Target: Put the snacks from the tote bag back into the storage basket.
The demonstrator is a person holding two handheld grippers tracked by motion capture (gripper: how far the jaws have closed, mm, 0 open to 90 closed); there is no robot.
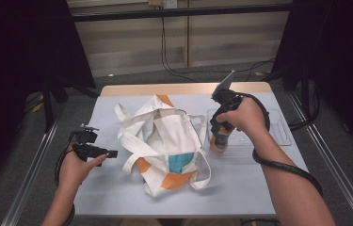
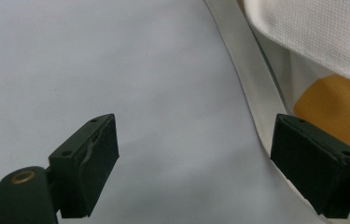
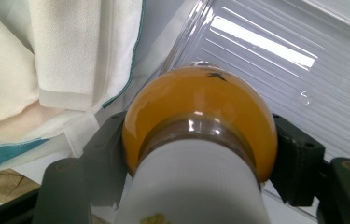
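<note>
Two grippers are at work over a pale grey surface (image 1: 259, 183): the right gripper (image 1: 220, 133) has its jaws clamped on a bottle of orange liquid (image 3: 199, 123), one pad on each side just below the white cap, while the left gripper (image 1: 100, 153) waits beside a white canvas bag (image 1: 164, 141) with its jaws spread wide and nothing between them. The bottle stands at the near left corner of a clear plastic tray (image 1: 277, 129), just right of the bag, and the bag lies crumpled in the middle of the surface with orange and teal panels showing. As I read it, the step in hand is lifting the bottle out of the tray, probably toward the bag. To do that well, I would raise it straight up until its base is above the tray's low rim, keep it upright so the grip on the rounded shoulder does not slip, and only then carry it sideways. The left gripper could take a strap (image 2: 252, 93), which lies right beside its jaw, and pull the bag's mouth open first. Room is tight between tray rim and bag; the near right part of the surface lies bare, and the left gripper sits close to the left edge.
</note>
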